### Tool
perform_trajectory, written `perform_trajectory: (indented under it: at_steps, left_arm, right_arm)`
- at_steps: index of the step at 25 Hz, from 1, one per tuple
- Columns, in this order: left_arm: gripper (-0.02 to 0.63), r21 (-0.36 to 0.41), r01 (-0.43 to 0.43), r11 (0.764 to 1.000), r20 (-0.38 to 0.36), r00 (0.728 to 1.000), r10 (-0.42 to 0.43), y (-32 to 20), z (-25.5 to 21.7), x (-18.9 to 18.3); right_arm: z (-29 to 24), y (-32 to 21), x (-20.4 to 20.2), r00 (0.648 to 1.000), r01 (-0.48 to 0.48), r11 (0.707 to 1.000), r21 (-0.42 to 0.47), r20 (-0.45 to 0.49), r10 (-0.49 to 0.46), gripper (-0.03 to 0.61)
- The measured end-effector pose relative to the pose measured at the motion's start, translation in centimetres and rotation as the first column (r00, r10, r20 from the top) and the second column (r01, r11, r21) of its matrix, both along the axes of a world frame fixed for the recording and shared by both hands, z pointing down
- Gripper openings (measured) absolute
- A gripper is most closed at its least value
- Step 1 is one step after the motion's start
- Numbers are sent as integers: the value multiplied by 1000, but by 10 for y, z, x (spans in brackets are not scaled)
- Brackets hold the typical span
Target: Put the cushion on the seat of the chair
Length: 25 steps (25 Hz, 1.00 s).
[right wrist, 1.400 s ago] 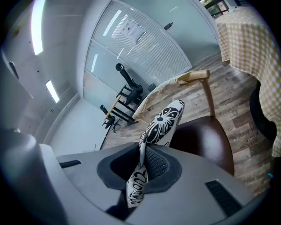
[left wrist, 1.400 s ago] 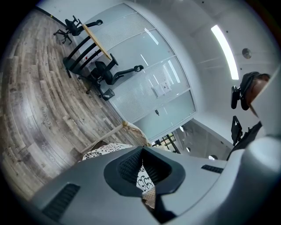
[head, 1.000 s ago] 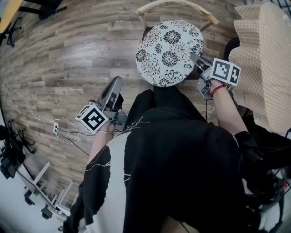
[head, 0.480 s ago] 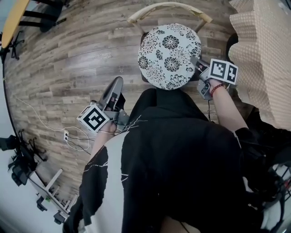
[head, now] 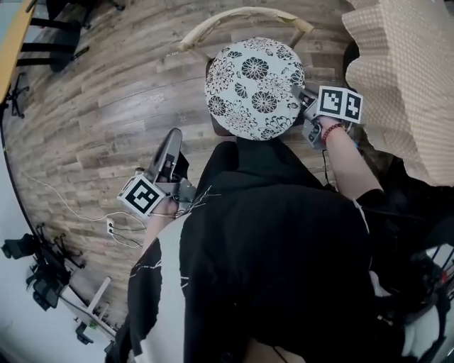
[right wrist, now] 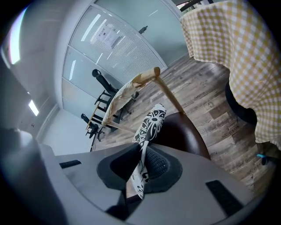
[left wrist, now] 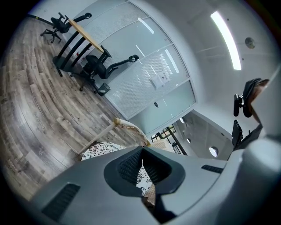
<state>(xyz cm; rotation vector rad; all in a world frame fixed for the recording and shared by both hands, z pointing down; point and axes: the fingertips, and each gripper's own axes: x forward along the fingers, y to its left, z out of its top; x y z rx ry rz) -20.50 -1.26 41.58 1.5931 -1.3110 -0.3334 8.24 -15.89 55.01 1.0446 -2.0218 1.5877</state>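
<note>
Since a second ago, the cushion (head: pixel 252 88) has slid leftward across the head view, and it now covers nearly all of the chair (head: pixel 237 13) below its curved back rail. The right claw (head: pixel 301 96) pinches the cushion's right edge. The left claw (head: pixel 172 138) hangs well apart over the floor.

In the left gripper view the left claw is clenched on nothing, with the cushion visible beyond it.

In the right gripper view the right claw grasps the patterned rim. The cushion stands tilted beside the brown seat (right wrist: pixel 186 132), and I cannot tell whether they touch.

To finish well, level the cushion, centre it on the seat clear of the rail, lower it until it lies flat, then release.
</note>
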Motion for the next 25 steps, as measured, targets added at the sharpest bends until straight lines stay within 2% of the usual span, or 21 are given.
perform_trajectory:
  at_steps: [4,25]
  left_arm:
    - [14,-1,-2,1000,-20,1000,2,-5,2,2]
    - [13,-38,-12,999,-25,1000,11,-11,9,-5]
  right_arm:
    - [7,-3,5,999,-1,1000,-14,-36,1,32]
    - [29,-2,19,992,-39,996,-80,-124,29,32]
